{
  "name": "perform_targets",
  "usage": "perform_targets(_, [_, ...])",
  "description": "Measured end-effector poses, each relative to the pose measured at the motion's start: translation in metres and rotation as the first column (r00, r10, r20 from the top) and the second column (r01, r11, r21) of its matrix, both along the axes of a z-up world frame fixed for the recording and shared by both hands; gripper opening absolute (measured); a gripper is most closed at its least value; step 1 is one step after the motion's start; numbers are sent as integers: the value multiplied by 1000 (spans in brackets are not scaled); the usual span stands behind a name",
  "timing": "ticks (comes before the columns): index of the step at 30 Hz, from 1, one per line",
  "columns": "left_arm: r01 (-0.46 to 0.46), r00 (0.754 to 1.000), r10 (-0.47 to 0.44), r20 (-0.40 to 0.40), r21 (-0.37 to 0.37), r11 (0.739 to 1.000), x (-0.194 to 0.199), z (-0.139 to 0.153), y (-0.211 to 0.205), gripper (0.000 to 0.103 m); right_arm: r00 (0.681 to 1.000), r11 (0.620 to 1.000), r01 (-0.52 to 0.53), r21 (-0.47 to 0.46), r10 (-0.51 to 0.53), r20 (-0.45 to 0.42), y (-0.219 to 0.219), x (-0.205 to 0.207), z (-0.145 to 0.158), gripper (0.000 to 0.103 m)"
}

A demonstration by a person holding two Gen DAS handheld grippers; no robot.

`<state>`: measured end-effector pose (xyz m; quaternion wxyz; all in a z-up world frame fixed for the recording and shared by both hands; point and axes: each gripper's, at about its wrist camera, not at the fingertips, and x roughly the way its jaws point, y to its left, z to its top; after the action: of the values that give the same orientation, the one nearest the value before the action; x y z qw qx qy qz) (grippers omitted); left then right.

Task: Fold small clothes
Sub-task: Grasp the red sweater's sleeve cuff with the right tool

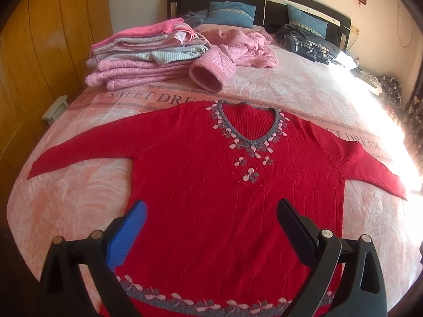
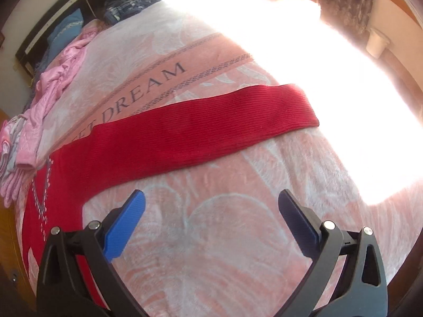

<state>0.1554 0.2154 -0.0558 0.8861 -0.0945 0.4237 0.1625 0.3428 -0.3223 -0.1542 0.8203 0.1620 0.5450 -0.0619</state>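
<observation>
Blue ribbed pads on black fingers fill the bottom of both views, and both grippers are spread wide with nothing between the fingers. From the left wrist camera, the left gripper [image 1: 211, 208] hangs over the lower body of a red knit sweater [image 1: 211, 185], which lies flat and face up across the middle of the frame on a pink blanket [image 1: 66, 198], both sleeves stretched out to the sides. You can see a grey and pink flower band along the hem at the bottom edge, and the same flower trim around the grey V-neck higher up. From the right wrist camera, the right gripper [image 2: 211, 200] is over bare blanket, just below the sweater's outstretched sleeve [image 2: 198, 126], which runs as a red strip from lower left up to its cuff at centre right; the fingers aren't touching it. Past the sweater, the blanket has "SWEET DREAM" lettering across it. Further back in the left wrist view, upper left, there's a stack of folded clothes [image 1: 142, 52] in pink and grey, with a loose pink quilted garment [image 1: 232, 50] crumpled right next to it, one sleeve opening facing the camera. Behind that are blue pillows [image 1: 230, 13] against a dark headboard [image 1: 264, 2], a dark plaid heap [image 1: 306, 42] at upper right, and wooden wardrobe doors [image 1: 39, 39] down the left edge. Strong sunlight blows out the right side of both views.
</observation>
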Motion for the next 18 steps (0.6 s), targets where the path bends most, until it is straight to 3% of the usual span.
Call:
perform_targets(3, [-18,1000,19,-8,10,1000,23,-5,0,99,995,996,85,13,-84,-60,-49,28,-28,99])
perform_targets(7, [-16,999,17,-29,32,999,41,-14,-3,99,987,988,148,47,-145,-74,-89,48,-48,99])
perform_targets(14, [3,998,2,-65,78,997,59,-30,-10,99,981,983,170,71,-163,-106,-123,65,-64,97])
perform_targets(17, [12,997,-5,-77,86,996,63,-36,-13,99,979,976,194,101,-187,-81,-132,64,-63,95])
perform_targets(18, [16,997,-8,-82,89,996,64,-38,-14,99,978,975,201,92,-194,-80,-134,66,-62,87])
